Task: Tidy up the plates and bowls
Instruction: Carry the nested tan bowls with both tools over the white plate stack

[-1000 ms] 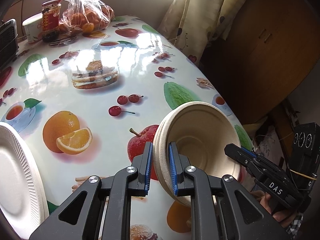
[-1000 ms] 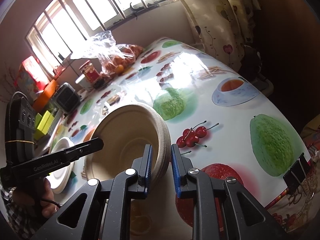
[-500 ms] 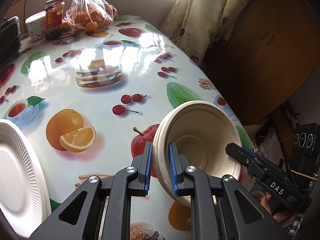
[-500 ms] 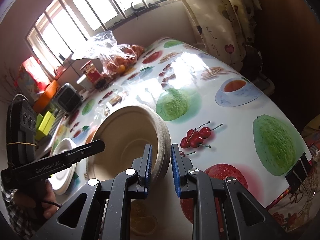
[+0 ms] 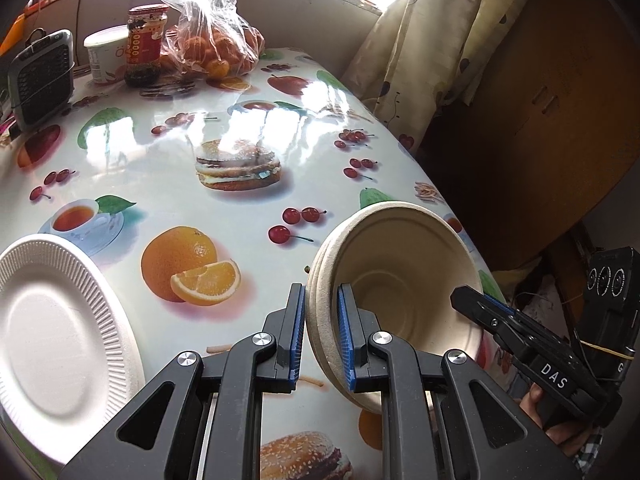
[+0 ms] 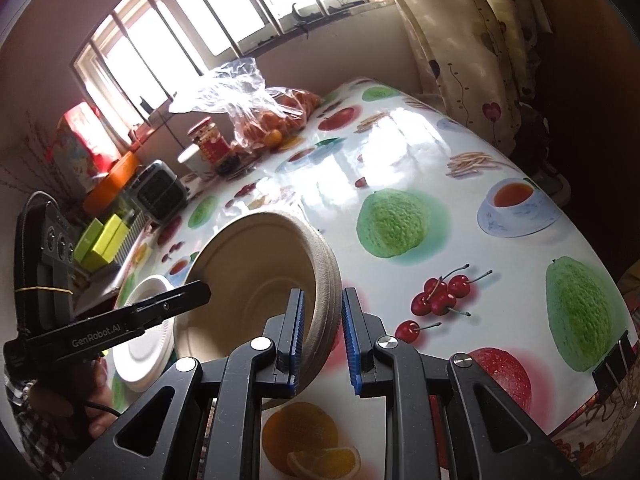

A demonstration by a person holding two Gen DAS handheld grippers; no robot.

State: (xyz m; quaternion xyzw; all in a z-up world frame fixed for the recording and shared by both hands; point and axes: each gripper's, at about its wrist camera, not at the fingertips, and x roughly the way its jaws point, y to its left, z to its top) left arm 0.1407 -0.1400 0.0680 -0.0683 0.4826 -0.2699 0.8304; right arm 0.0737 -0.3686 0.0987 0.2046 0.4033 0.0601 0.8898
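Observation:
A stack of beige paper bowls (image 5: 400, 280) hangs tilted above the fruit-print table, held between both grippers. My left gripper (image 5: 322, 338) is shut on its near rim. My right gripper (image 6: 322, 338) straddles the opposite rim (image 6: 326, 280) with its jaws a little apart; the rim touches the left pad and a gap shows at the right pad. The right gripper also shows in the left wrist view (image 5: 520, 332). A stack of white ribbed paper plates (image 5: 56, 340) lies at the table's left front; it also shows in the right wrist view (image 6: 144, 344).
At the far end of the table (image 5: 256, 128) stand a bag of oranges (image 5: 216, 44), a red-lidded jar (image 5: 146, 40), a white tub (image 5: 102, 54) and a small grey heater (image 5: 40, 78). A curtain (image 5: 420, 40) and a wooden cabinet (image 5: 540, 100) are on the right.
The right gripper's jaws have opened slightly on the bowl rim. The bowl stack has lifted and moved a little toward the table's middle with the left gripper.

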